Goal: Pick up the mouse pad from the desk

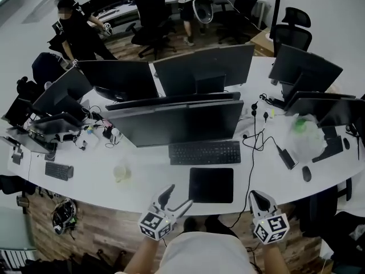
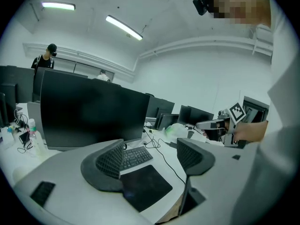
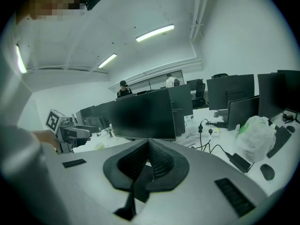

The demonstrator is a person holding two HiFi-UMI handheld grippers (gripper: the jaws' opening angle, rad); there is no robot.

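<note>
The mouse pad (image 1: 211, 185) lay flat on the white desk (image 1: 142, 178), just in front of the keyboard (image 1: 205, 152) and near the desk's front edge. My left claw (image 1: 180, 196) hung spread and empty just beside the pad's left corner, apparently not touching it. My right claw (image 1: 255, 196) was clenched on nothing, off the pad's right side, past a black cable (image 1: 251, 170).

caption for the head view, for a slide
Open left gripper and shut right gripper near the mouse pad in front of the keyboard.
</note>
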